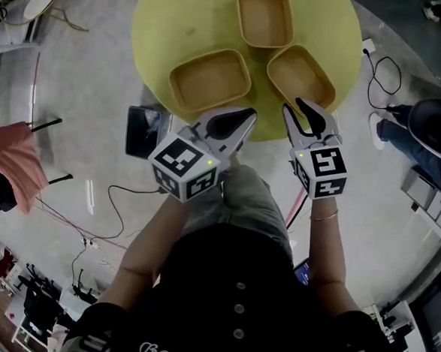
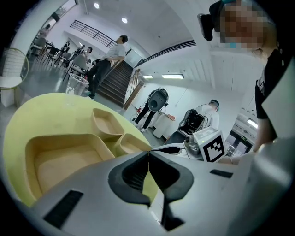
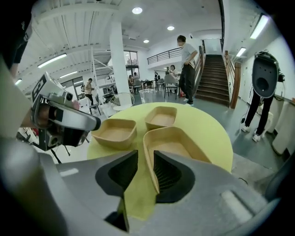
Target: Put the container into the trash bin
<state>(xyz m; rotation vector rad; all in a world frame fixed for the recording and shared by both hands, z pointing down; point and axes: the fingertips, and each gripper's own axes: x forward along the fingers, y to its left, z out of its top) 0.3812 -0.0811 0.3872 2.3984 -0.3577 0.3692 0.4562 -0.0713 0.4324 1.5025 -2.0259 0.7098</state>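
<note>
The container (image 1: 301, 75) at the near right edge of the yellow surface (image 1: 163, 24) is being straddled at its wall by the right gripper's (image 3: 145, 156) spread fingers, without being pinched. The left gripper's (image 2: 148, 156) fingers are being held pressed together, empty, over the near edge, close to a second container (image 1: 210, 79).

Large open hall used as a lab is indicated — staircase (image 3: 214, 78), column (image 3: 119, 69), ceiling lights (image 3: 137, 10), chairs (image 2: 50, 50), loose cables (image 1: 110, 201) on floor (image 1: 79, 146).
</note>
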